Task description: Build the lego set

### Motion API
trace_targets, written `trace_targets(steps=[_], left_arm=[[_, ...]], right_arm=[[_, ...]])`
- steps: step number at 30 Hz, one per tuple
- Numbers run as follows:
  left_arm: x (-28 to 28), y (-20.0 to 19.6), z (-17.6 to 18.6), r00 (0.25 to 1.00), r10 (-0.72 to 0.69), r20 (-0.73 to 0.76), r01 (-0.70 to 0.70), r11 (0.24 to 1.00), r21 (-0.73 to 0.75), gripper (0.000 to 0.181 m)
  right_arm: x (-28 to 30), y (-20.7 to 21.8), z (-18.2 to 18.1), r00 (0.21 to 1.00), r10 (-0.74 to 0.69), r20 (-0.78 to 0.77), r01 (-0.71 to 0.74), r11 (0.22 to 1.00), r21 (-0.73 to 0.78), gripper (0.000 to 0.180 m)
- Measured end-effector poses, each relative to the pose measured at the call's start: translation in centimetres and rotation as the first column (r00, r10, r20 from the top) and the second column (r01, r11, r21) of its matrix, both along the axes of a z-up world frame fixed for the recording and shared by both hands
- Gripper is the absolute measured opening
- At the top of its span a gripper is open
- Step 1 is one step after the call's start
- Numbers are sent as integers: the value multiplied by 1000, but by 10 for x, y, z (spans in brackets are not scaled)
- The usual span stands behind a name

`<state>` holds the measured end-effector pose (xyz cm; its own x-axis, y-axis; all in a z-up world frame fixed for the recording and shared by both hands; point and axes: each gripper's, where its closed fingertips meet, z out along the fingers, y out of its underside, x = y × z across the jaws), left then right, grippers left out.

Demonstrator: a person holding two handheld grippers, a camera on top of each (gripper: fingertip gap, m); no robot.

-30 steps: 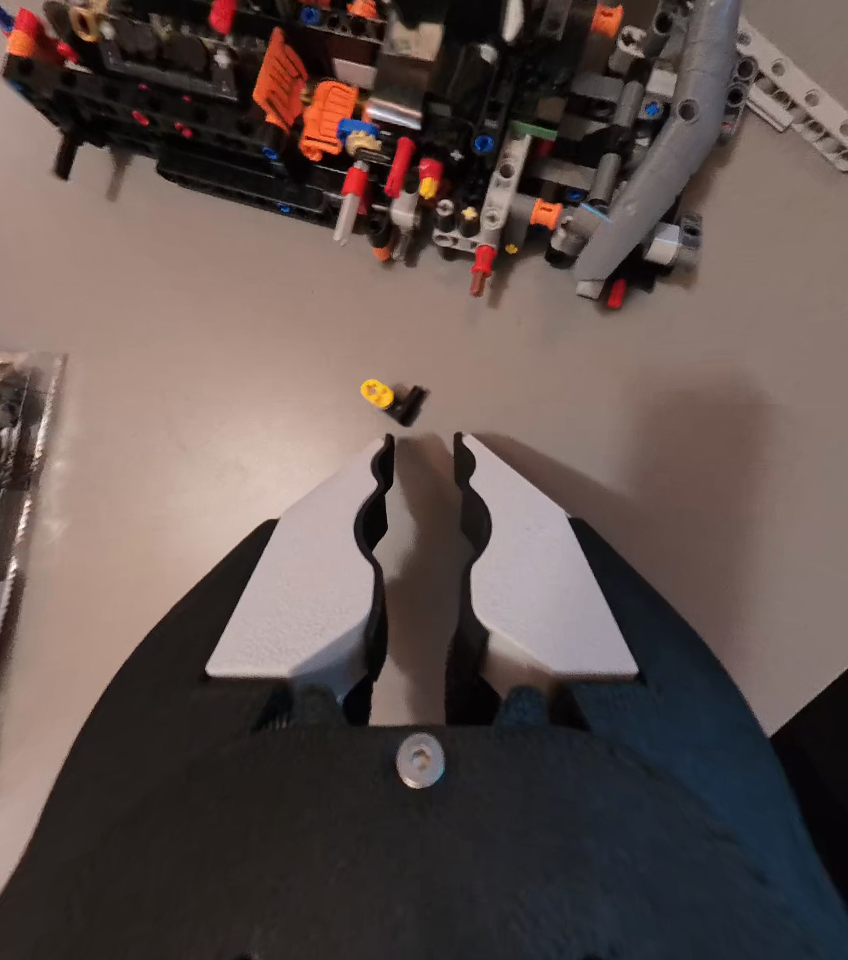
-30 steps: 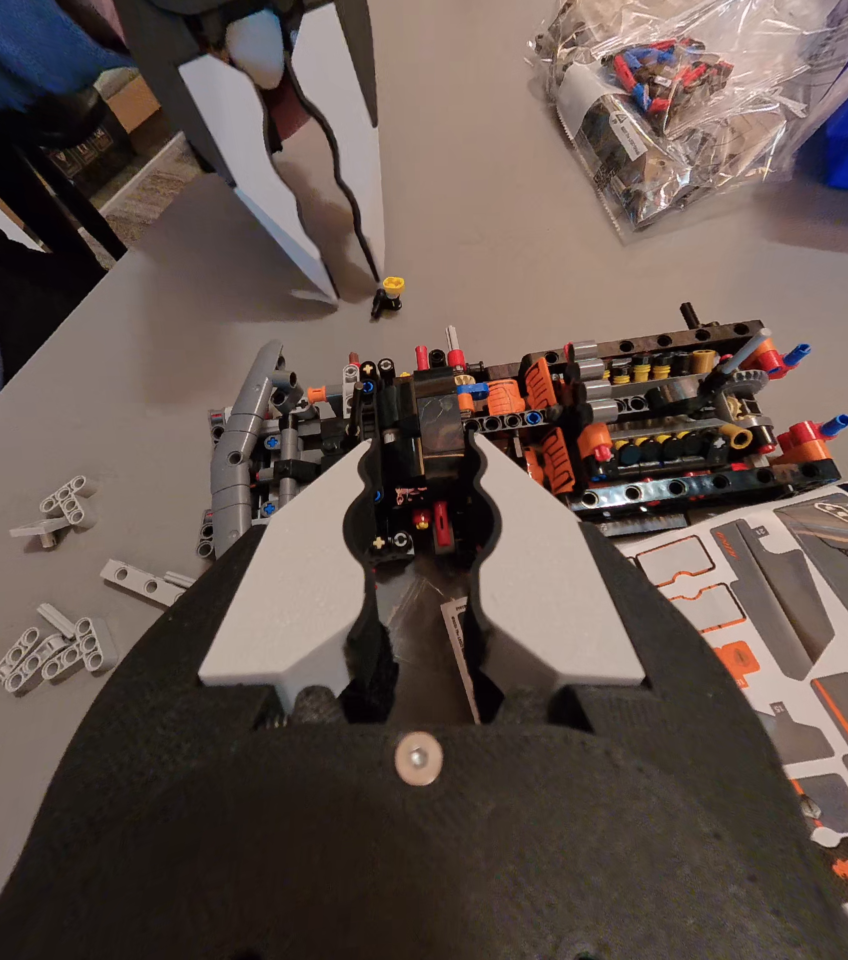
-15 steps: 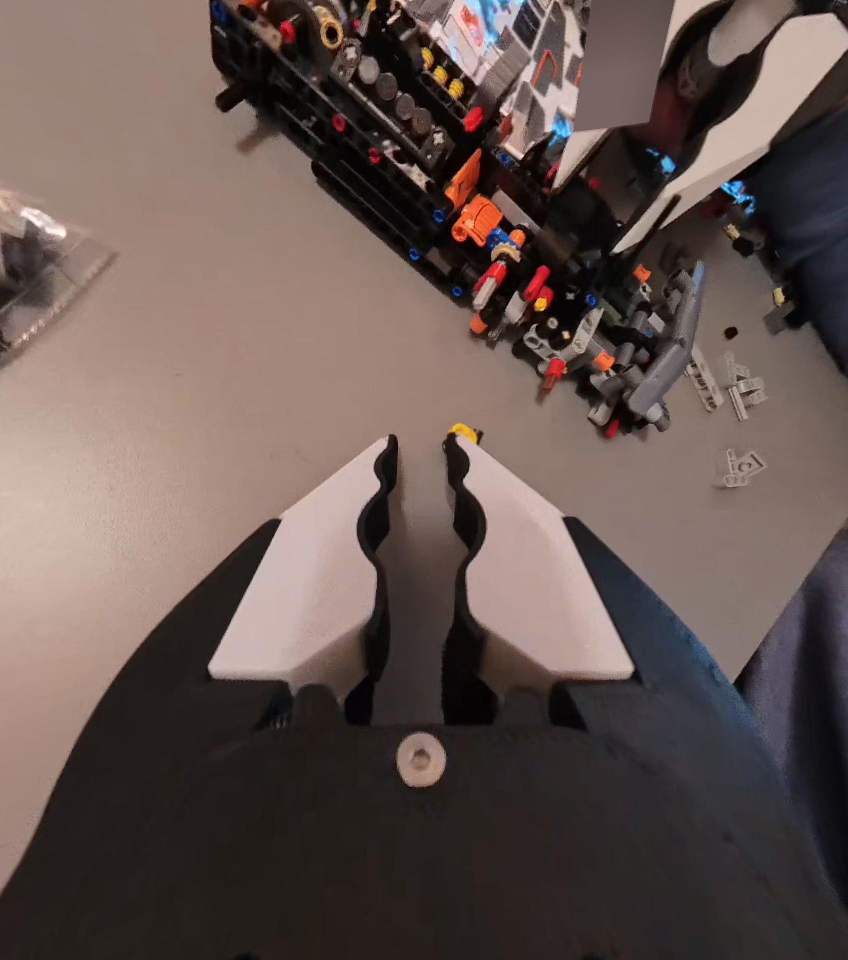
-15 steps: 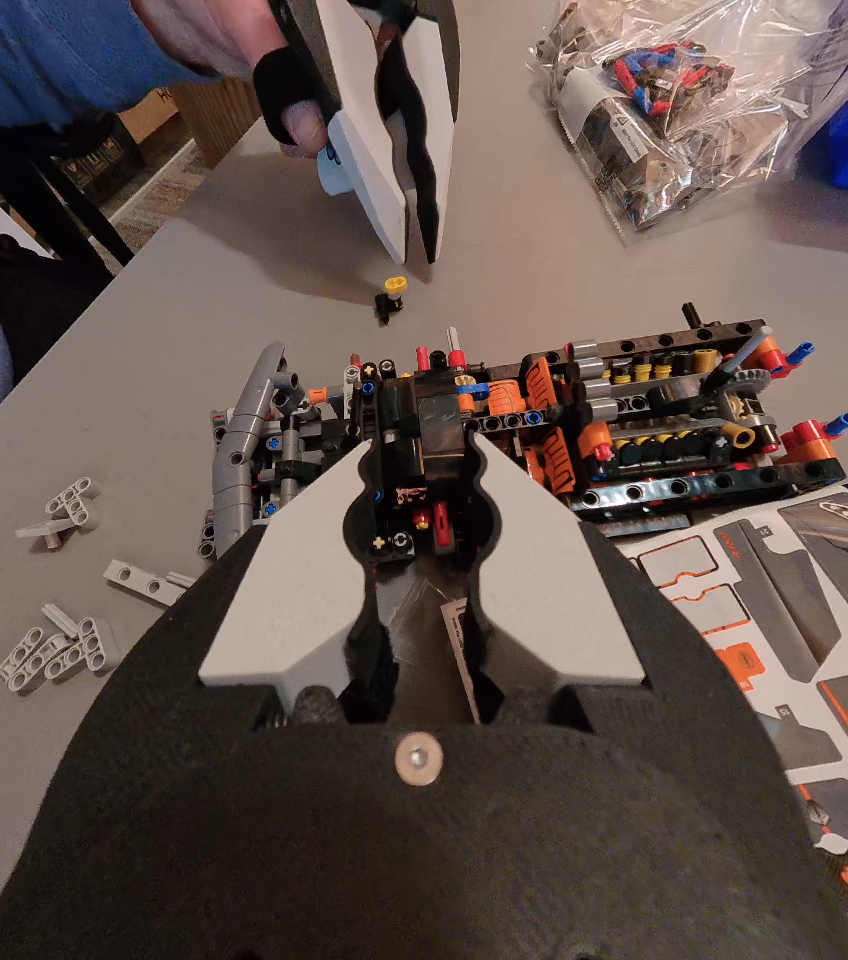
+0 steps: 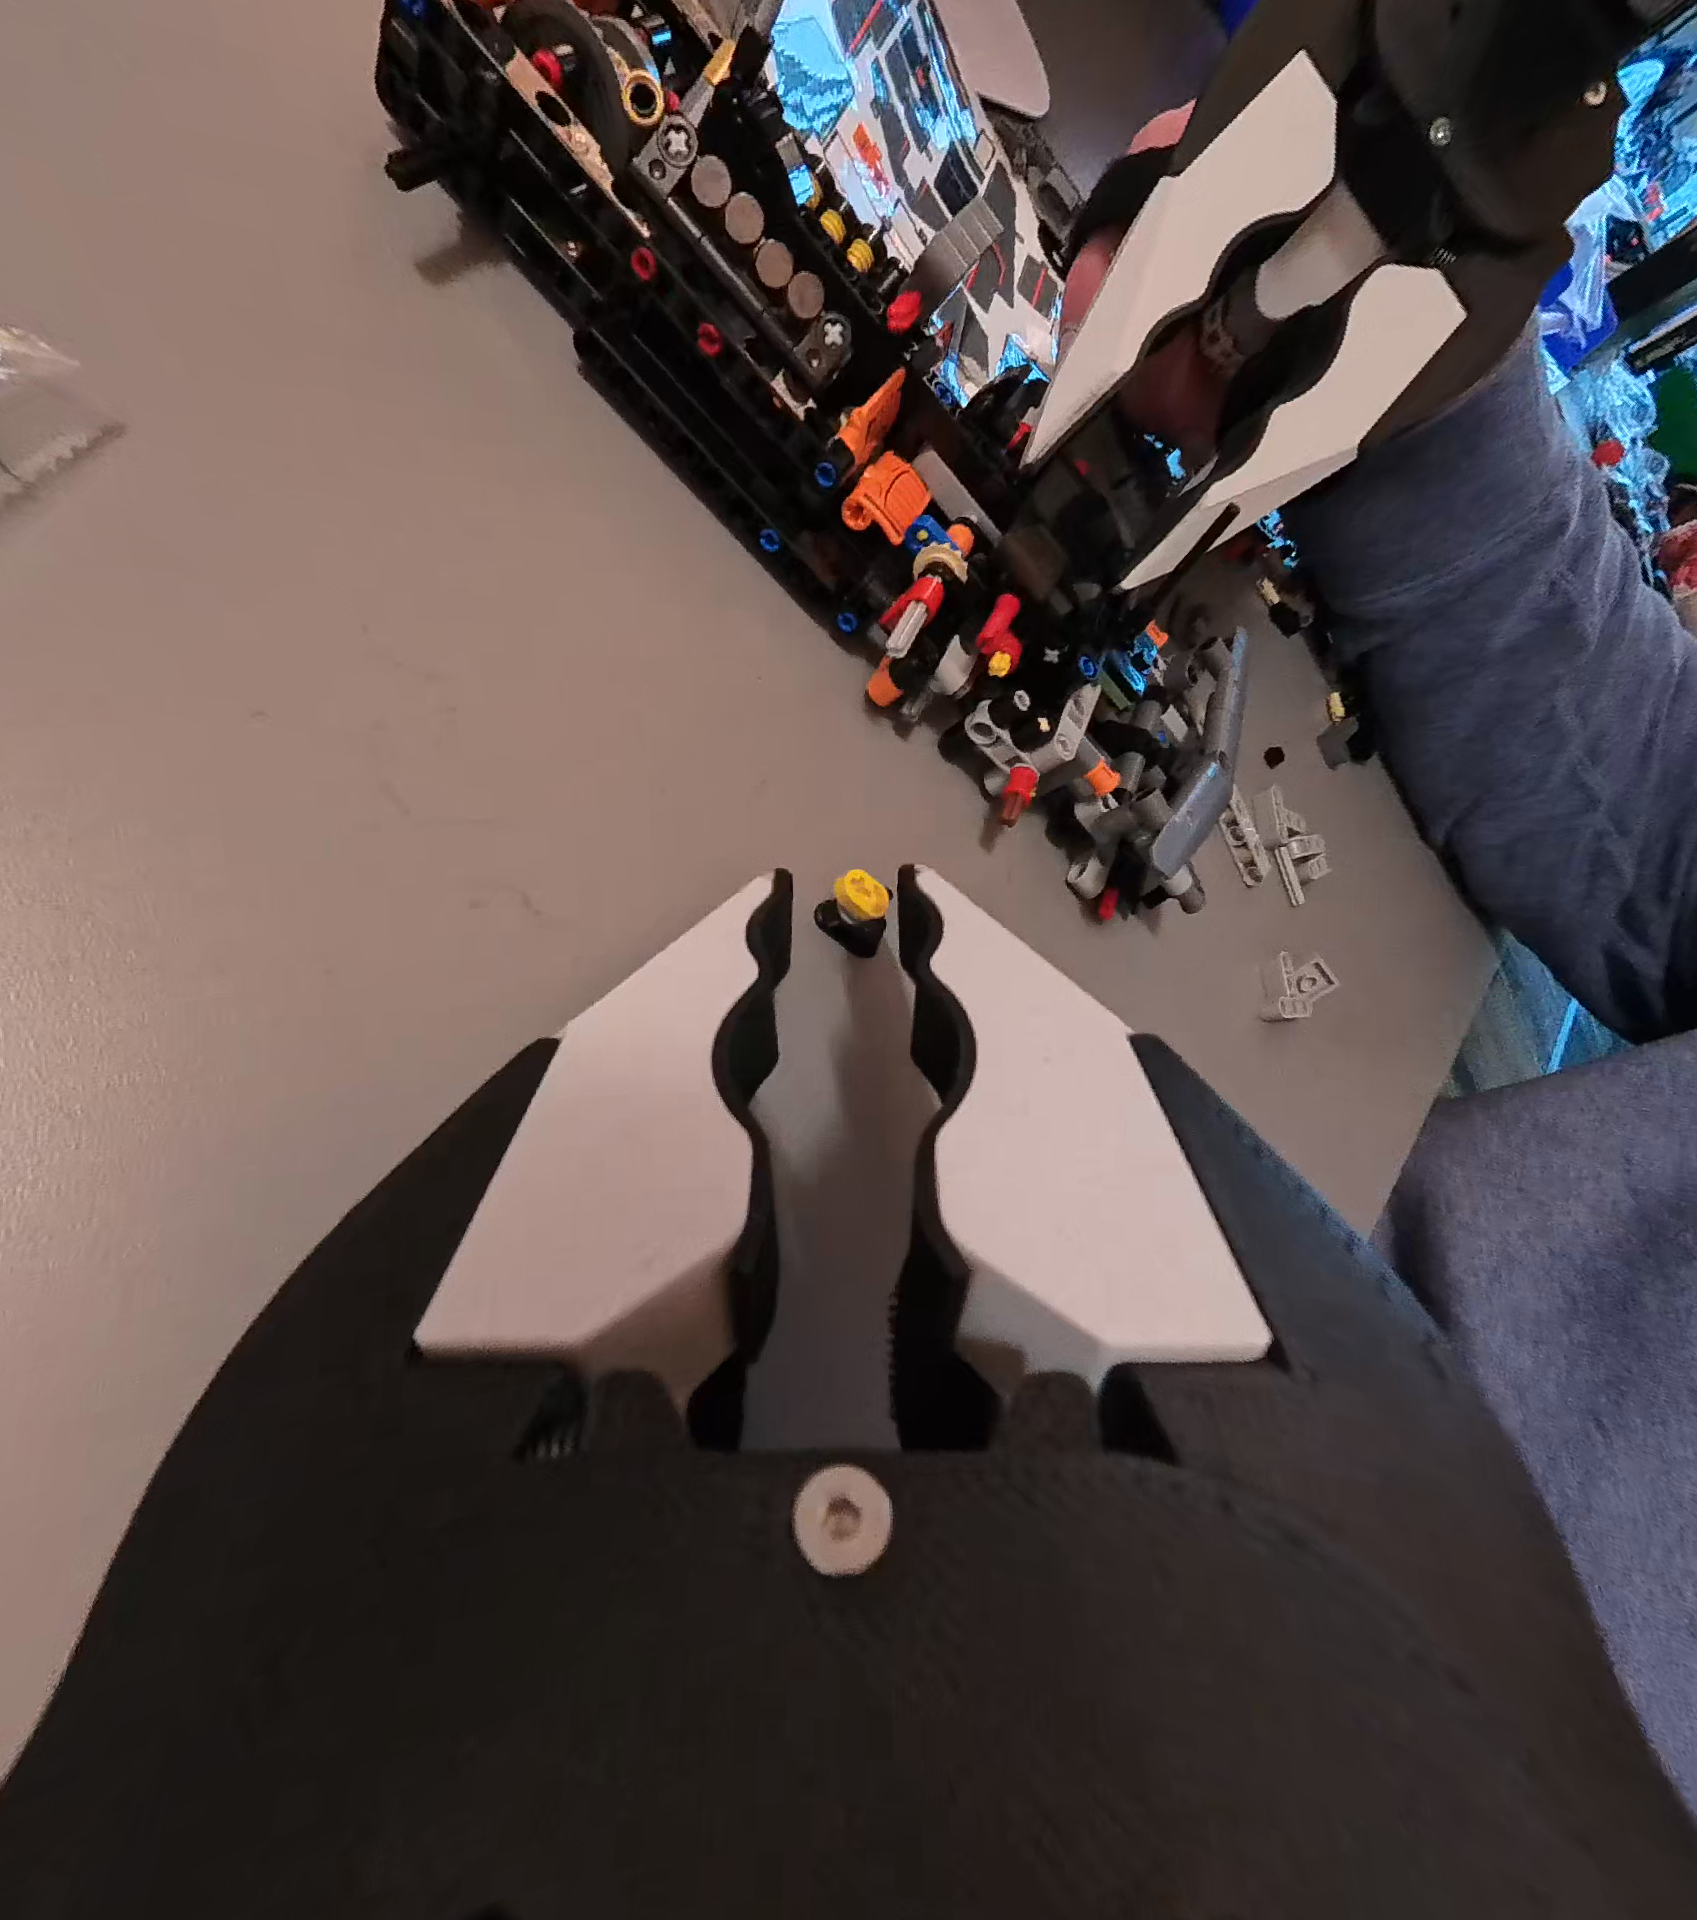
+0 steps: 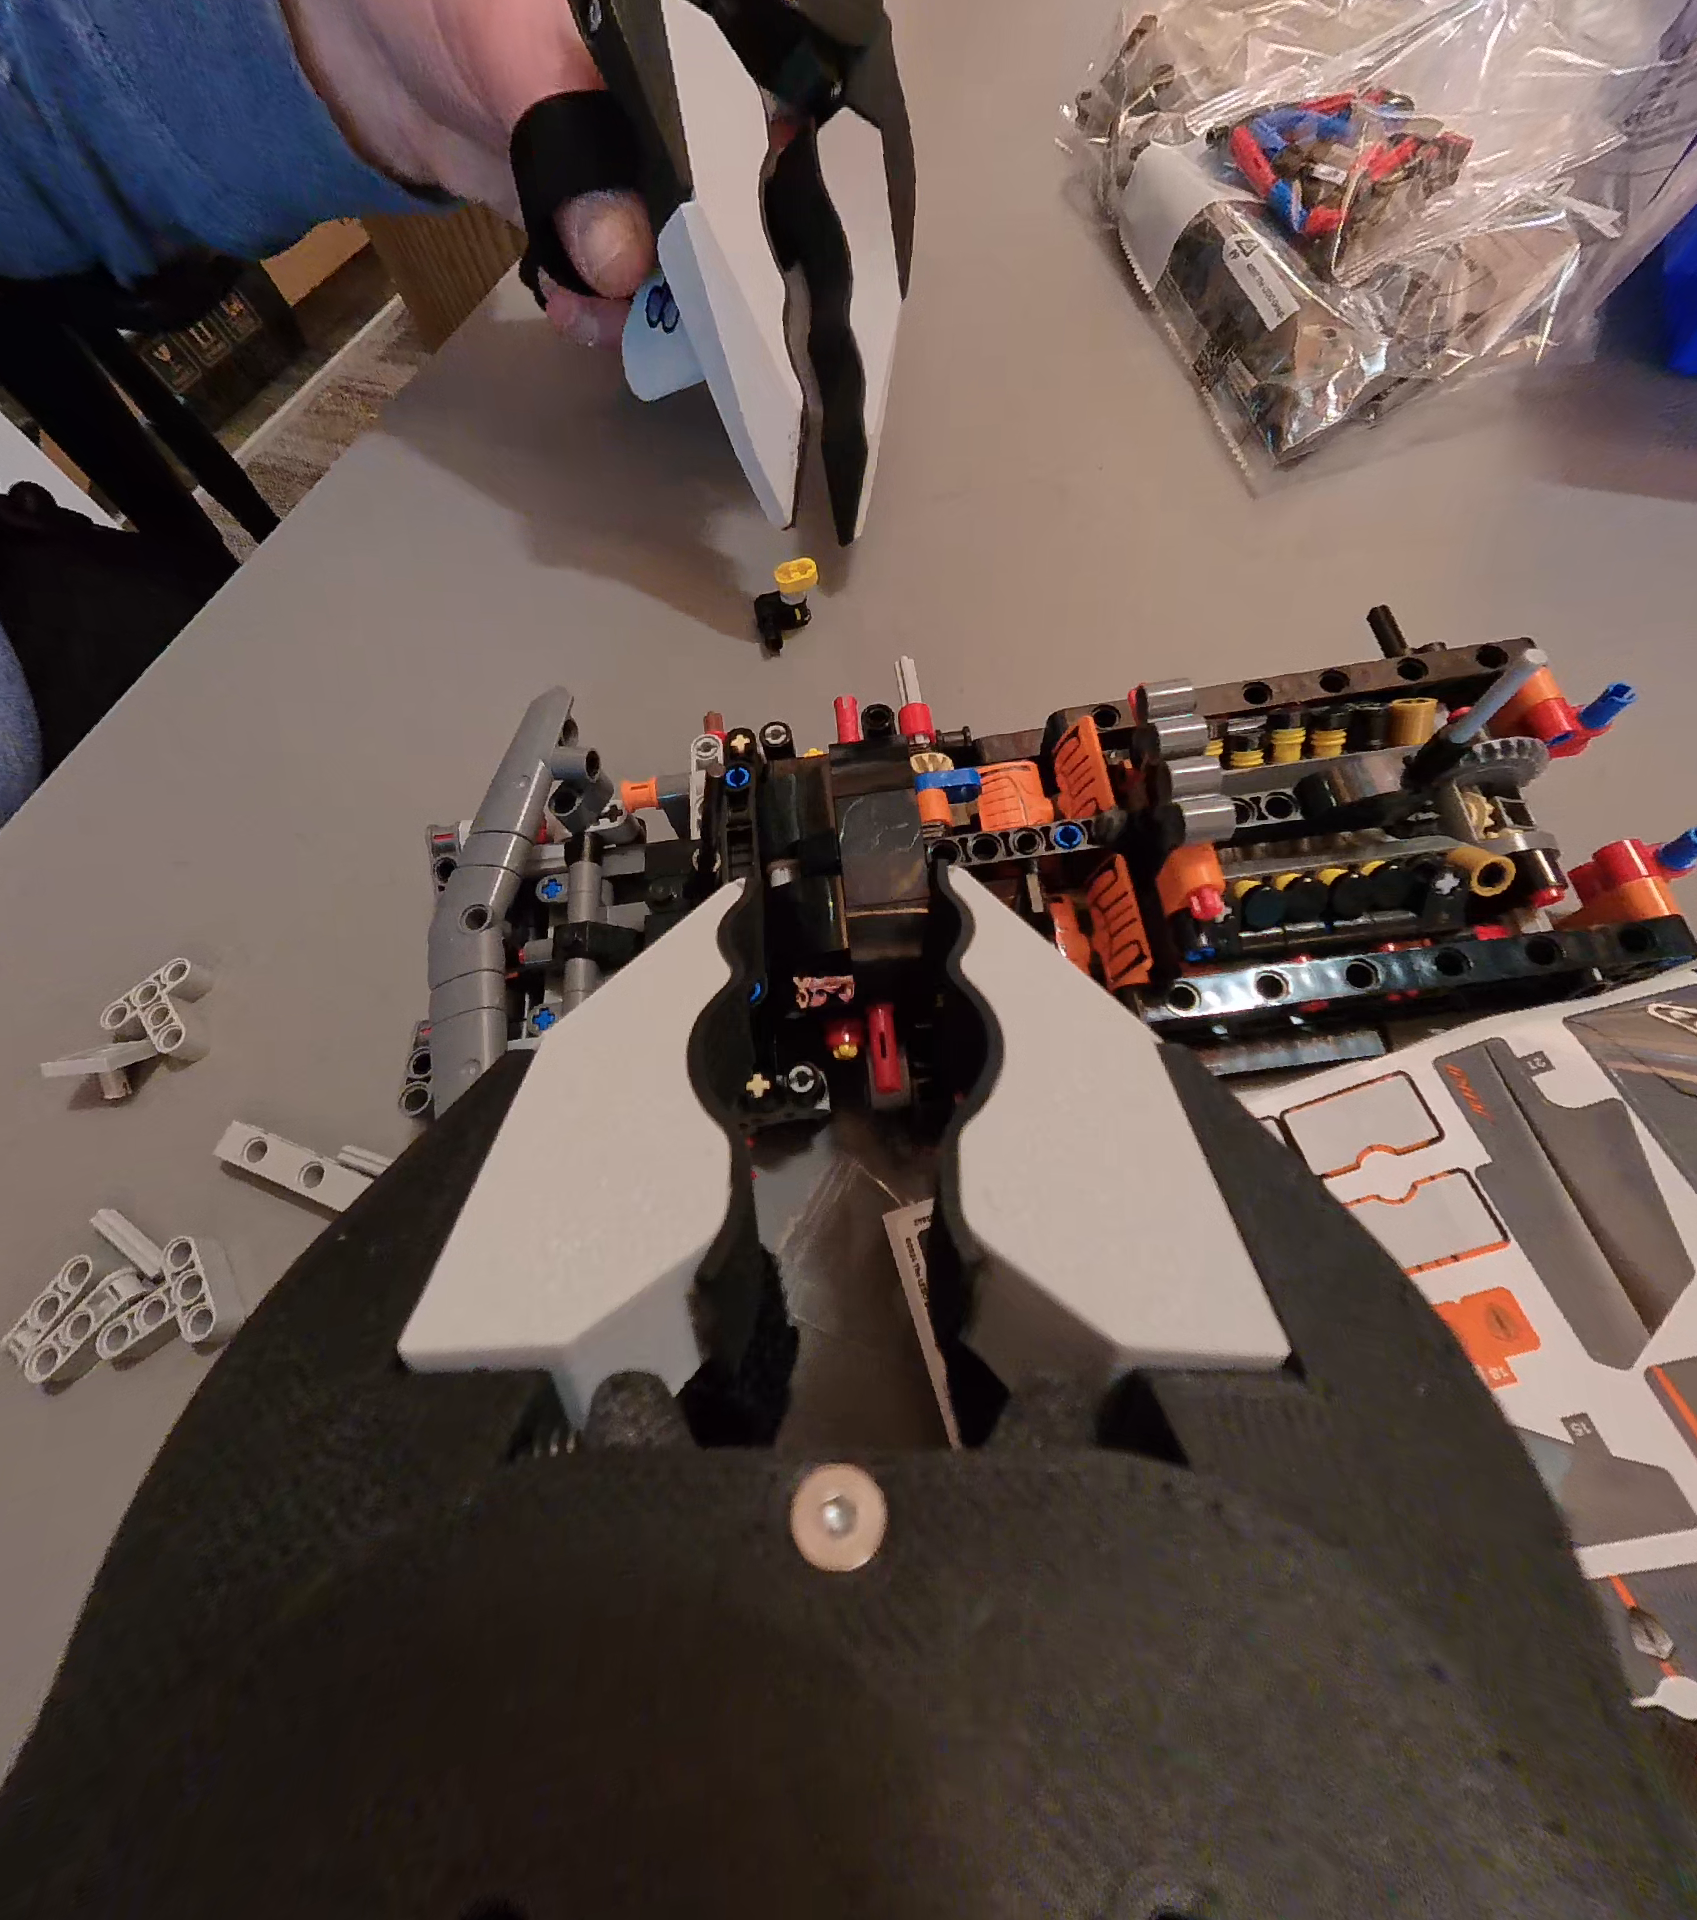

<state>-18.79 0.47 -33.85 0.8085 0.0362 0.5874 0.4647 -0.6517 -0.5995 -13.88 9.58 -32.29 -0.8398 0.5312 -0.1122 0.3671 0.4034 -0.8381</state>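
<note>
Two grippers in view. Left gripper (image 5: 842, 883): fingers spread, tips just above a small yellow-and-black piece (image 5: 856, 910) lying loose on the grey tabletop (image 5: 304, 831), not pinching it. Right gripper (image 6: 842, 894): fingers spread over the part-built model (image 6: 1187, 862) mid-tabletop, contact unclear. Parts bag (image 6: 1343, 229) near the far edge.

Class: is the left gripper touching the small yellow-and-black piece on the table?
Apart. The right wrist view shows the left gripper just short of the yellow-and-black piece, table between them.
</note>
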Motion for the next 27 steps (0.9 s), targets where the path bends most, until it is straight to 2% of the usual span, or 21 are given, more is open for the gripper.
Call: trace_targets(steps=[10,27], left_arm=[[8,1,-3,996,-43,-73,40,998,-42,34],[7,2,-9,996,-33,-82,26,996,-91,23]], right_arm=[[1,-1,0,1000,3,4,-3,1000,-6,28],[1,-1,0,1000,7,6,-7,1000,-9,28]])
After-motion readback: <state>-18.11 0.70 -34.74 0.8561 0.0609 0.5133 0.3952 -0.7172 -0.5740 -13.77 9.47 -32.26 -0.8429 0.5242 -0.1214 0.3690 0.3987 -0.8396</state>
